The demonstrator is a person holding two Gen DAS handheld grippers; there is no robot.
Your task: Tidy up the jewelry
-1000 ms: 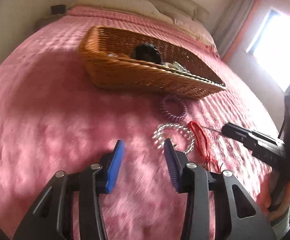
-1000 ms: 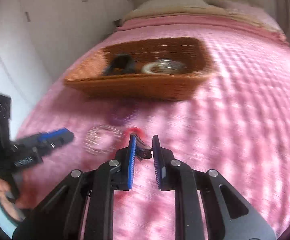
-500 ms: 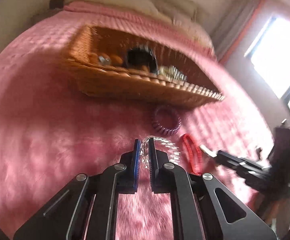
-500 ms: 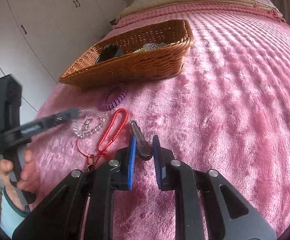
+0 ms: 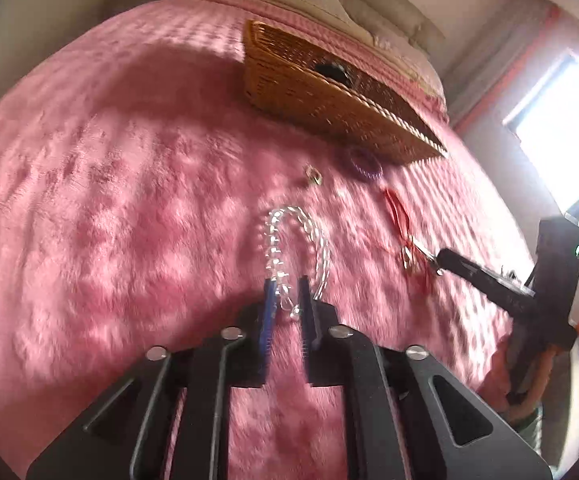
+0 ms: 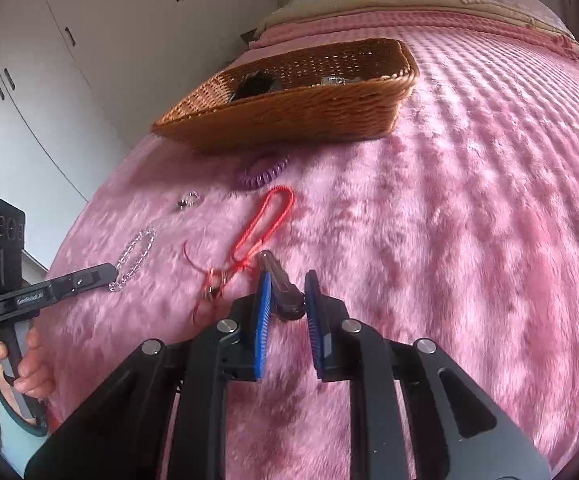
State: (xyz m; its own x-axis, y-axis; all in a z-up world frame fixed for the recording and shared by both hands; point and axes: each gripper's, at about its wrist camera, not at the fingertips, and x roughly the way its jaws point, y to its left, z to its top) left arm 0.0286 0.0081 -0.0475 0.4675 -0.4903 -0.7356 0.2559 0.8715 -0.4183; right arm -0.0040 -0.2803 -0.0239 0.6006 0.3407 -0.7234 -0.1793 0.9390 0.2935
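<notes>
Both grippers low over the pink bedspread (image 5: 129, 200), each with a piece of jewelry between its jaws.

The left gripper (image 5: 287, 300) holds the near end of the clear bead bracelet (image 5: 313, 236), its jaws having just eased apart after clamping tight; the loop now stretches long toward the wicker basket (image 5: 329, 108). The right gripper (image 6: 287, 292) has a dark hair clip (image 6: 281, 288) between jaws that have just been widening; whether the pads press it I cannot tell. Only the right view shows the clip and the left hand (image 6: 25, 364). A small silver piece (image 5: 314, 176) now lies apart from the bracelet, near the purple coil tie (image 5: 363, 164) and red cord (image 6: 265, 220).
</notes>
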